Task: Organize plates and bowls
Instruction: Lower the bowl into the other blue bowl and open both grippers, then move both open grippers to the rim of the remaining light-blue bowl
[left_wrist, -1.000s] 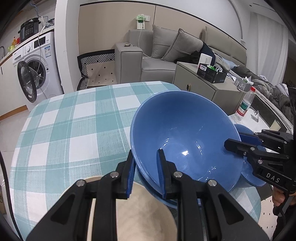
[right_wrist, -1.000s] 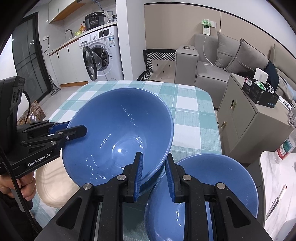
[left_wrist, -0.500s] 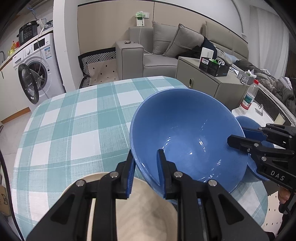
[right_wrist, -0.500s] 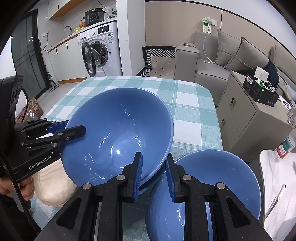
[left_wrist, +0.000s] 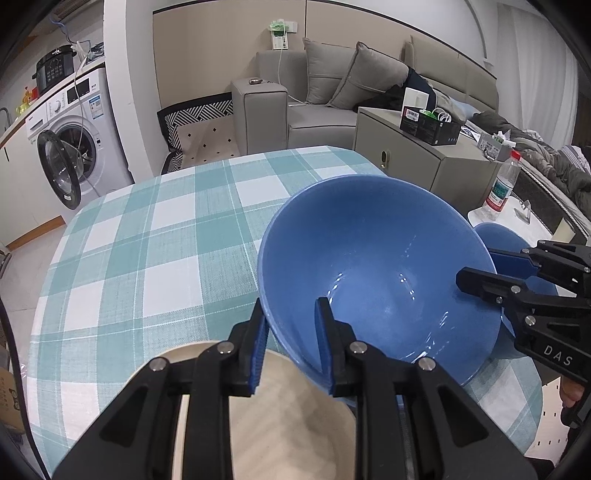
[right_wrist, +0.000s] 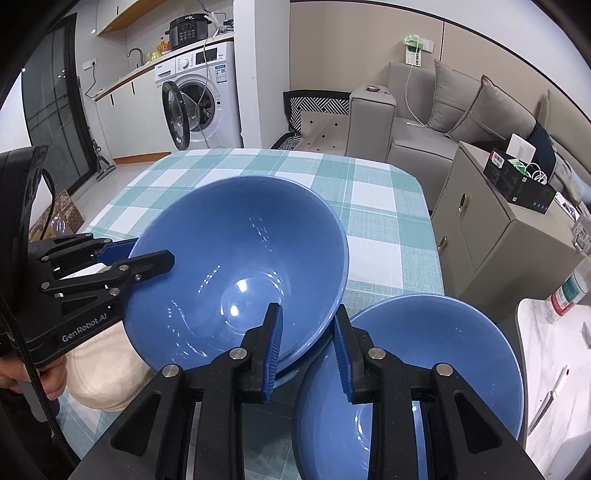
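Note:
A large blue bowl (left_wrist: 373, 266) (right_wrist: 236, 266) is held tilted above the checked table by both grippers. My left gripper (left_wrist: 290, 328) is shut on its near rim, one finger inside and one outside. My right gripper (right_wrist: 306, 334) is shut on the opposite rim and shows in the left wrist view (left_wrist: 480, 275). A second blue bowl (right_wrist: 424, 373) sits on the table just right of the held one, partly under the right gripper. A beige plate (left_wrist: 280, 417) (right_wrist: 107, 373) lies under the left gripper.
The green-and-white checked tablecloth (left_wrist: 147, 251) stretches away to the far edge. A grey cabinet (right_wrist: 491, 229) with a black box stands right of the table. A water bottle (left_wrist: 500, 184) stands on a white side surface. A washing machine (right_wrist: 199, 107) and a sofa (left_wrist: 332, 92) stand beyond.
The held bowl has shifted slightly between frames while both grippers stay clamped on its rim. The second bowl and the beige plate have not moved.

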